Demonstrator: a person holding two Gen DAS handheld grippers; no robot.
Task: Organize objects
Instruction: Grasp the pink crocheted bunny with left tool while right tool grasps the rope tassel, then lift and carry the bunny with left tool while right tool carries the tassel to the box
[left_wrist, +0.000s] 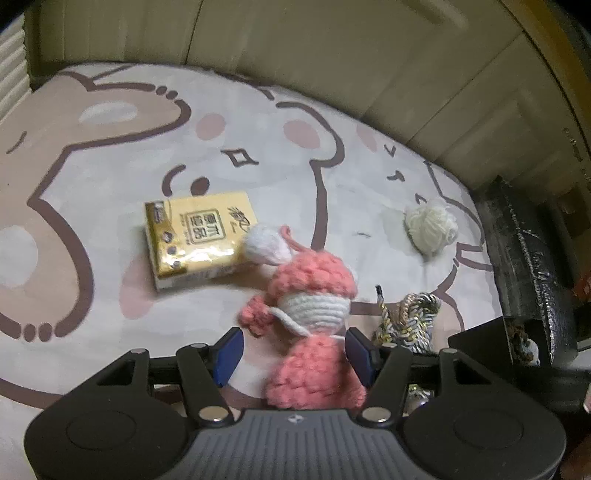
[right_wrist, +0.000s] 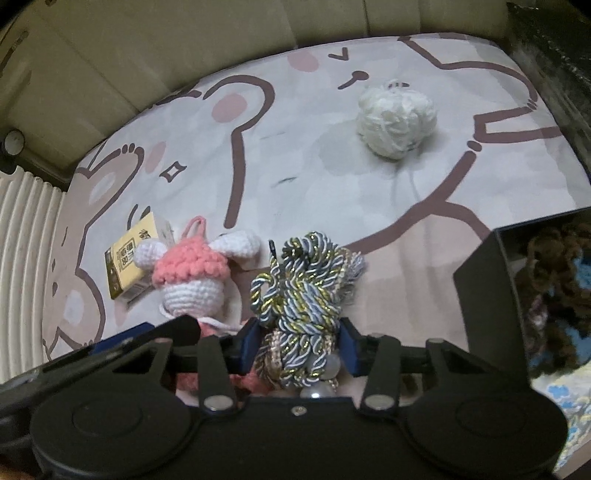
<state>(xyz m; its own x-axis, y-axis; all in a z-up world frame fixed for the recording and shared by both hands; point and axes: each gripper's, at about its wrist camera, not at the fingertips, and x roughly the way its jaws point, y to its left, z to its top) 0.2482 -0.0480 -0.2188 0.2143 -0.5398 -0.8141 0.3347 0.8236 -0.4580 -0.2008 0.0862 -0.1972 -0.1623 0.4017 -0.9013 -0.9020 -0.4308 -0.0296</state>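
Cartoon-bear bedsheet (left_wrist: 110, 155) fills both views; left of centre lies a yellow tissue pack (left_wrist: 195, 240), beside it the pink crochet doll (left_wrist: 314, 332) pinched by the left gripper (left_wrist: 295, 354); right gripper (right_wrist: 301, 341) clamps the braided cord bundle (right_wrist: 303, 288), white yarn ball (right_wrist: 397, 120) upper right, black box (right_wrist: 487, 295) at right edge

The crocheted doll (left_wrist: 314, 332) is blurring in the left wrist view, its base hiding behind the gripper body. The black box (right_wrist: 491, 288) is running off the right wrist picture's edge, its tangled contents unclear.
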